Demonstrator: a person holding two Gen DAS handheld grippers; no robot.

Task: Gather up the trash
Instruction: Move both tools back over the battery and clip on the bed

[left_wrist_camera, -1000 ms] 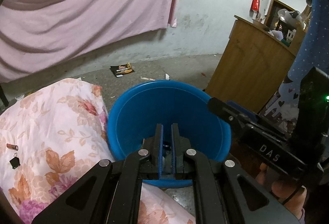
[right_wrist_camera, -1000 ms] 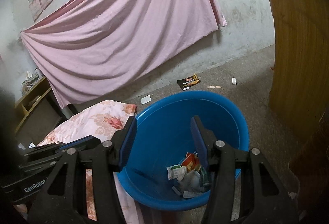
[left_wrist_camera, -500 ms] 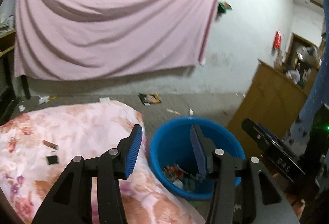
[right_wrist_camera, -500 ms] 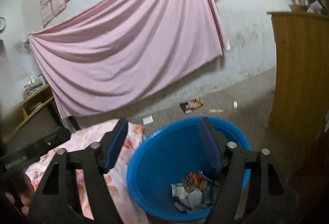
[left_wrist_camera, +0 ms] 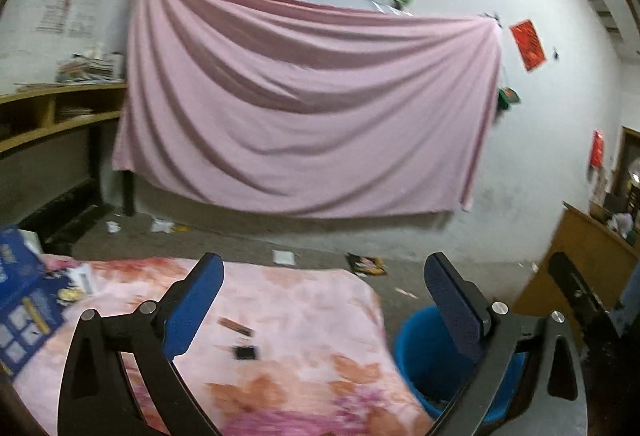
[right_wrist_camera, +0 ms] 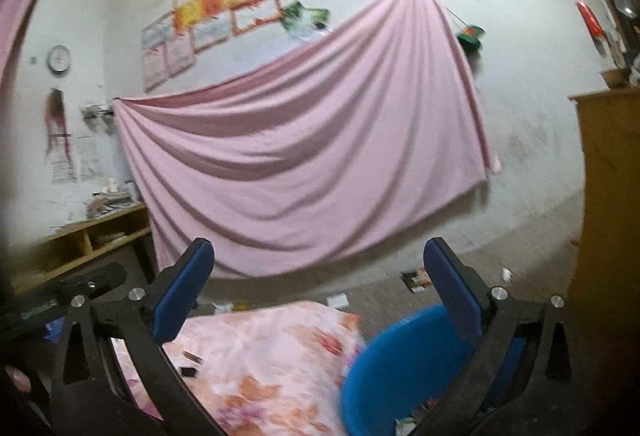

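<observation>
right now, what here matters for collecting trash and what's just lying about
For the job:
- blue bin
- small dark item and brown stick-like item on the floral blanket
- floor litter: white paper, dark wrapper
- left gripper and right gripper, both open

Just there:
- pink sheet
- wooden cabinet
- wall posters

White wall (left_wrist_camera: pixel 540 172) (pink sheet (left_wrist_camera: pixel 304 108) pinned), grey floor (left_wrist_camera: pixel 320 244)

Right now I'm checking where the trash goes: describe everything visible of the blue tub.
The blue tub is a round, smooth, plastic-looking basin standing upright on the concrete floor, right beside the floral blanket's edge. Its rim is blurred. Scraps of trash show at its bottom. The right gripper's finger hides part of it.
</observation>
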